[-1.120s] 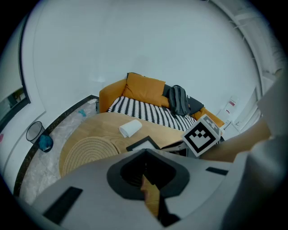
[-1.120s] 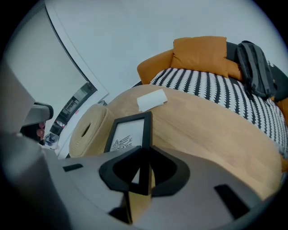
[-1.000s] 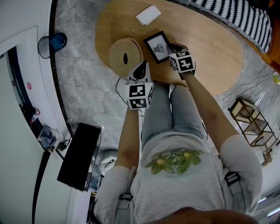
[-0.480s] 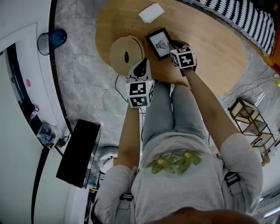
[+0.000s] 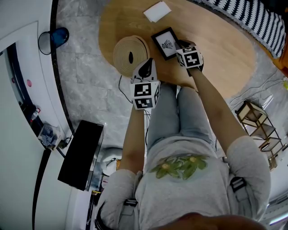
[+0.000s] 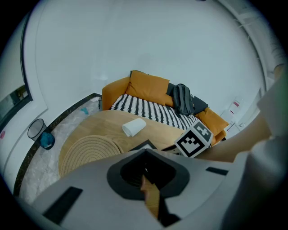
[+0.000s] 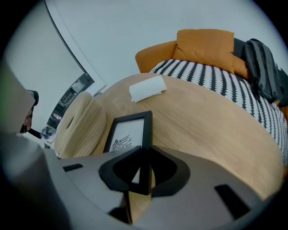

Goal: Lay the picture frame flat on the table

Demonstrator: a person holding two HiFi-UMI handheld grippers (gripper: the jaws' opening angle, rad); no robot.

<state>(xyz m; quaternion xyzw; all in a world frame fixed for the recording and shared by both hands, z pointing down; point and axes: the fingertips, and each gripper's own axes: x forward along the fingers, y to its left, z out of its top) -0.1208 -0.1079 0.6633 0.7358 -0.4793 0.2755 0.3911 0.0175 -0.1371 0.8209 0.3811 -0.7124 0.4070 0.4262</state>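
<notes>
Head view: oval wood worktop (image 5: 225,49) at upper centre, on grey marble floor (image 5: 85,76). Picture frame (image 5: 166,43) over the worktop's near part, just right of a round woven mat (image 5: 130,55). White folded piece (image 5: 157,11) well apart at top. Right tongs (image 5: 181,46) at the frame's right side. Left tongs (image 5: 145,69) at the mat's lower edge, clear of the frame. Striped throw (image 5: 243,15) upper right, bin (image 5: 53,40) upper left, black box (image 5: 81,155) lower left, wire rack (image 5: 258,128) at right.

Left gripper view: tongs clenched, nothing between. Beyond them the mat, the white piece, an orange sofa (image 6: 148,87) with a dark backpack (image 6: 182,99), and a plain white wall (image 6: 135,40).

Right gripper view: tongs clamped on the frame's black right rail, near its closest corner. Print side up. Mat close along the left rail, touching or not unclear. Flat or tilted: cannot tell.
</notes>
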